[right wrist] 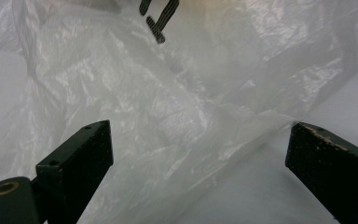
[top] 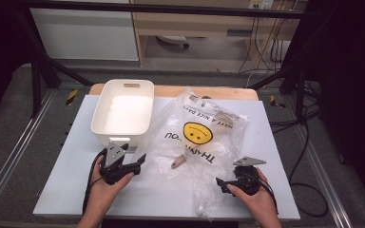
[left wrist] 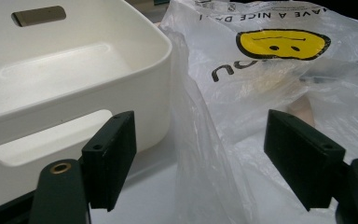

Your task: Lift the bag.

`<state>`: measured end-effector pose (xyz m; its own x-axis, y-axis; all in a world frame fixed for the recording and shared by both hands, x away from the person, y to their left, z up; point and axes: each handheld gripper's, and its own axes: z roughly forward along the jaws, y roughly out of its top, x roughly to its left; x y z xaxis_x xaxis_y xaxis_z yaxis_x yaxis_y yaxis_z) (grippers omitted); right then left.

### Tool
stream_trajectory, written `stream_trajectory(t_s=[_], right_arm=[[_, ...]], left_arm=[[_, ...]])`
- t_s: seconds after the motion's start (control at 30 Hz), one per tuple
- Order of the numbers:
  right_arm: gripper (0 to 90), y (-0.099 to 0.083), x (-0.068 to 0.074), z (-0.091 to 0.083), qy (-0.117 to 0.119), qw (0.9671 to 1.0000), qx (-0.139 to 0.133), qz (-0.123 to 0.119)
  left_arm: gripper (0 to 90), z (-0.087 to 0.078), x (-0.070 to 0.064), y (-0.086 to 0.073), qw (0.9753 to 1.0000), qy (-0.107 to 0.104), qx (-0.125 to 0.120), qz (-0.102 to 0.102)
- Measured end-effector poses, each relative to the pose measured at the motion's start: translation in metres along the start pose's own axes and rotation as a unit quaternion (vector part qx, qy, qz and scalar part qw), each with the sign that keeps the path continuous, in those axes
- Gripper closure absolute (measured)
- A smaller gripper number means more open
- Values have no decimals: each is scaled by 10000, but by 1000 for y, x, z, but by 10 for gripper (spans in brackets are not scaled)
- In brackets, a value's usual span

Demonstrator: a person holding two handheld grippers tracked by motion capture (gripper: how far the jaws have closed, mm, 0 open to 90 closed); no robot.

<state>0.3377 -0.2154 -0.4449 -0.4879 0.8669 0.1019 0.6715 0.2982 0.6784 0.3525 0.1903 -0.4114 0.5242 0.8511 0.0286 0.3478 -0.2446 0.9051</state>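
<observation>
- High view: left gripper (top: pixel 140 161) on the white table (top: pixel 76 156), jaws parted, tips just short of the plastic bag (top: pixel 197 137); white bin (top: pixel 123 111) beyond it. Right gripper (top: pixel 221 183) at the bag's near edge.
- Left gripper view: fingers (left wrist: pixel 112 154) spread, empty; bag (left wrist: pixel 261 70) ahead between them, bin (left wrist: pixel 65 79) beyond the left one.
- Right gripper view: fingers (right wrist: pixel 81 163) wide apart; bag film (right wrist: pixel 177 102) lies between, unpinched.

Lab test bay: tabletop (top: pixel 266 190) framed by aluminium rails (top: pixel 9 161), black curtains (top: pixel 347 71), loose cables (top: pixel 266 42) upper right.
</observation>
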Motion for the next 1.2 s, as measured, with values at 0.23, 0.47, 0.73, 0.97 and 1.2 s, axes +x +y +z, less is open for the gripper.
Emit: stream_trajectory(t_s=[0.23,0.47,0.73,0.97,1.2], right_arm=[[81,0,6,6,55,9998,147,-76],[83,0,7,8,84,9997,204,-99],[84,0,6,8,104,9997,193,-100],[84,0,6,8,88,9997,216,-102],[91,0,7,9,80,9996,233,-148]], left_arm=[[264,15,-1,7,9998,-77,162,12],[399,32,-1,9,9993,-13,386,33],[820,43,2,5,9980,-87,632,23],[900,36,5,1,9951,-415,890,-72],[899,25,-3,-6,9921,-623,1087,19]])
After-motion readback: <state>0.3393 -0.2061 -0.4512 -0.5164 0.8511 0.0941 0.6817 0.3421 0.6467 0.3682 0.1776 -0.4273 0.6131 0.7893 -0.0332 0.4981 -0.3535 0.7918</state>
